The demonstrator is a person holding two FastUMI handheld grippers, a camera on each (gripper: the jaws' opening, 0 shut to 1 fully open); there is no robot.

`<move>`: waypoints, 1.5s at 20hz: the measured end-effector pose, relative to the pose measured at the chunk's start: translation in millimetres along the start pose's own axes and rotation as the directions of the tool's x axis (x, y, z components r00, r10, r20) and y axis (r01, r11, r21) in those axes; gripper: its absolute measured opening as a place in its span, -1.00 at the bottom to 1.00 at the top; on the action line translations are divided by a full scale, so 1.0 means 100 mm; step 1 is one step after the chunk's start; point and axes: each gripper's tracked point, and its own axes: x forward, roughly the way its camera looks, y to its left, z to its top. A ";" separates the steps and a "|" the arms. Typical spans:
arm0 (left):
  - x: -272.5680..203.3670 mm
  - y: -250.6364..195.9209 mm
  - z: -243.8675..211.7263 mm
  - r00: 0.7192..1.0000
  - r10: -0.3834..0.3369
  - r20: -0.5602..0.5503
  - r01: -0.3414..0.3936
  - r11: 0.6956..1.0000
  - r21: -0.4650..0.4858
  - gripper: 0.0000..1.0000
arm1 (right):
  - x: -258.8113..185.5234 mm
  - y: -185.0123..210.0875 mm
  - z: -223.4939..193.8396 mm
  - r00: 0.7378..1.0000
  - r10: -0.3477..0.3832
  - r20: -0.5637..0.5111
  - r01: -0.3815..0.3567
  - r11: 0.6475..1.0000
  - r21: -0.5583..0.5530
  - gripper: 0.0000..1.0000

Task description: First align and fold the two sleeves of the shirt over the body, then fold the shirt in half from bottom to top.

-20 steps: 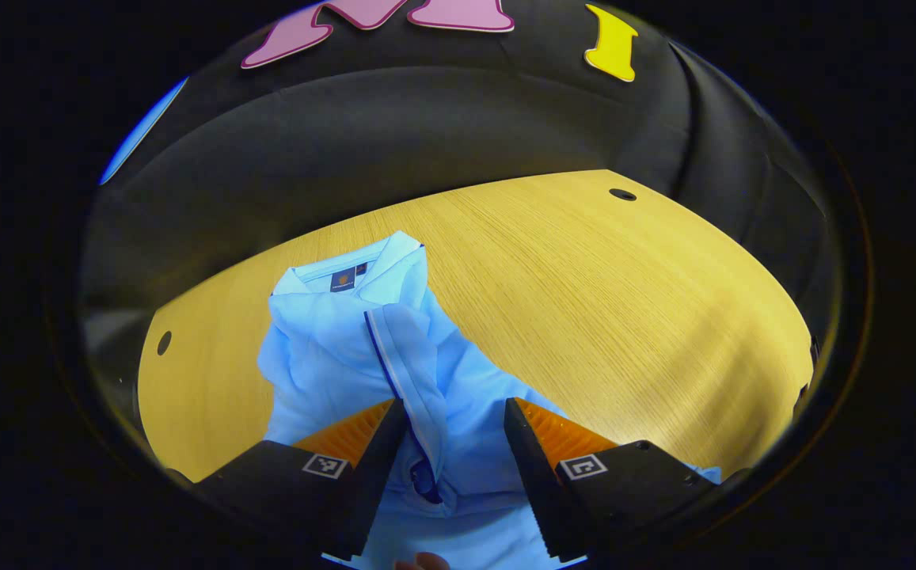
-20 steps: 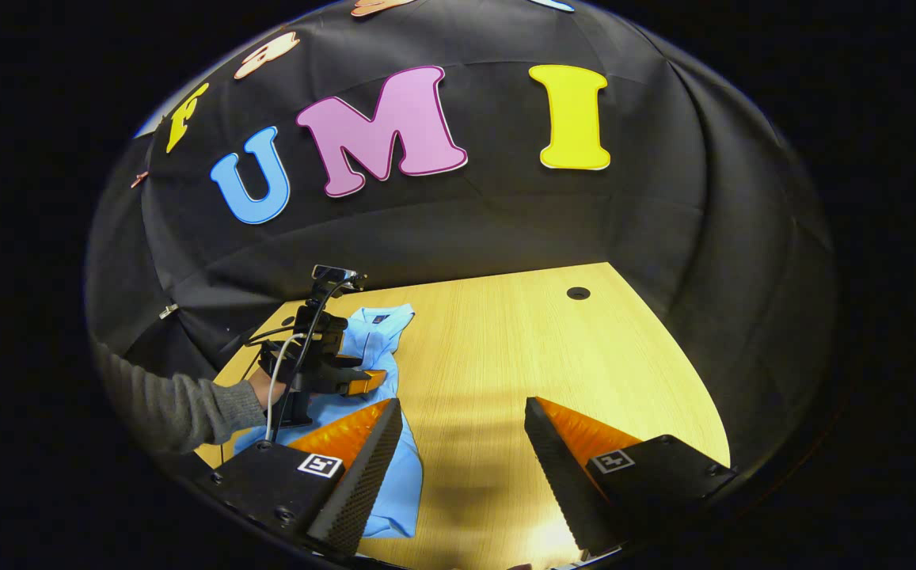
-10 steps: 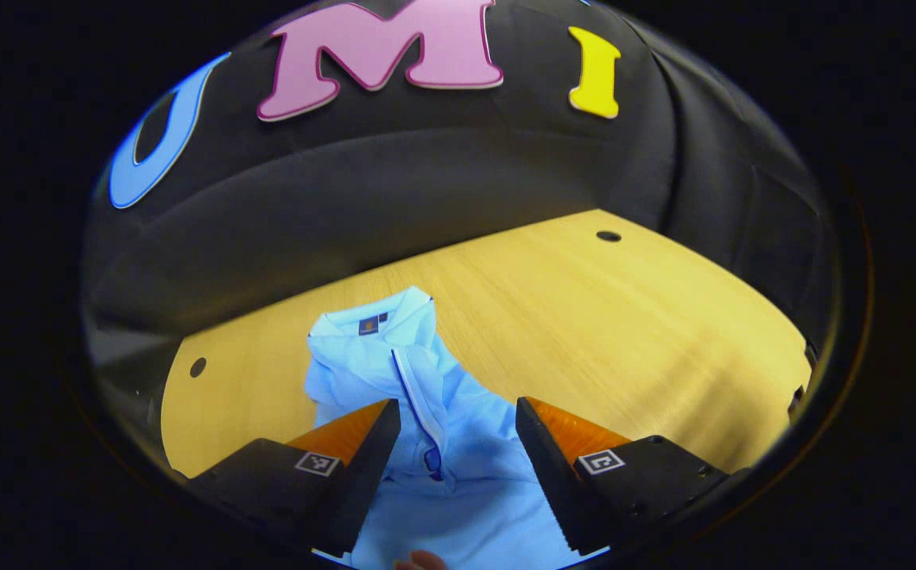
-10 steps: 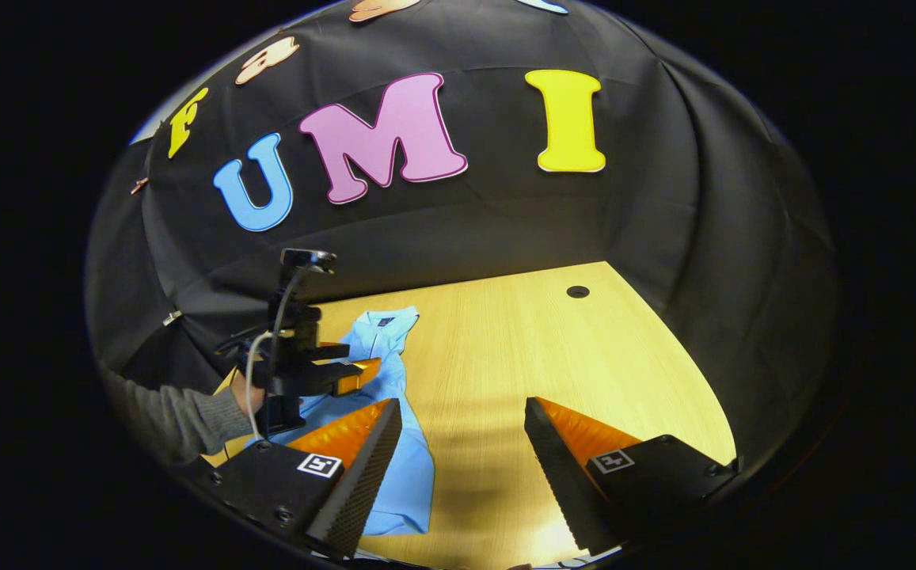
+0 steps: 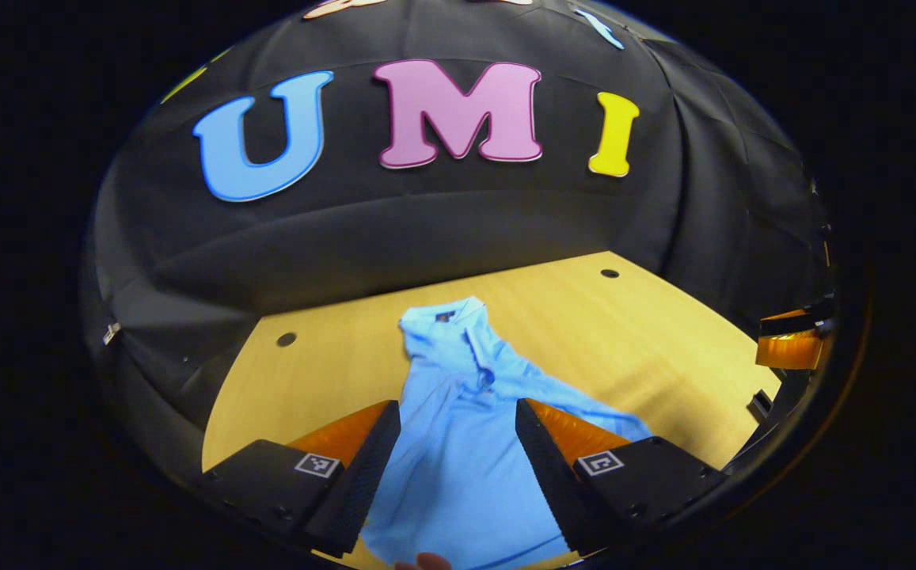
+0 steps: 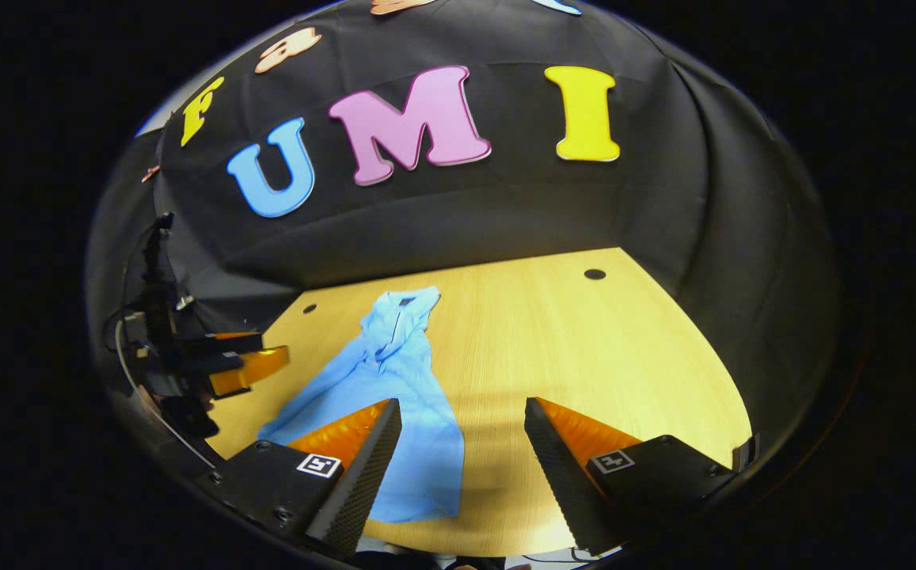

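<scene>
A light blue shirt [image 5: 458,412] lies on the wooden table [image 5: 648,340], collar at the far end, both sleeves folded over the body in a narrow strip. In the left gripper view my left gripper [image 5: 458,467] hovers open over the shirt's lower half, nothing between its fingers. In the right gripper view the shirt [image 6: 394,380] lies left of centre, and my right gripper [image 6: 461,467] is open above the shirt's near right edge and bare wood. The left gripper [image 6: 228,360] shows at the far left, raised. The right gripper [image 5: 790,340] shows at the right edge of the left gripper view.
The table has small round holes, one at the back right [image 6: 594,274] and one at the back left [image 5: 286,339]. The black cloth wall closes the back and sides. Bare wood stretches right of the shirt [image 6: 584,356].
My left gripper has drawn back and up from the shirt, so the whole garment now shows smaller. The hand holding it moved to the far left. The right gripper barely moved.
</scene>
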 end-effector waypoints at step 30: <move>-0.27 0.39 -2.24 0.918 0.007 -0.396 -0.072 0.986 -0.152 0.41 | 0.52 0.38 -1.98 0.939 -0.098 -0.329 0.040 0.983 -0.179 0.53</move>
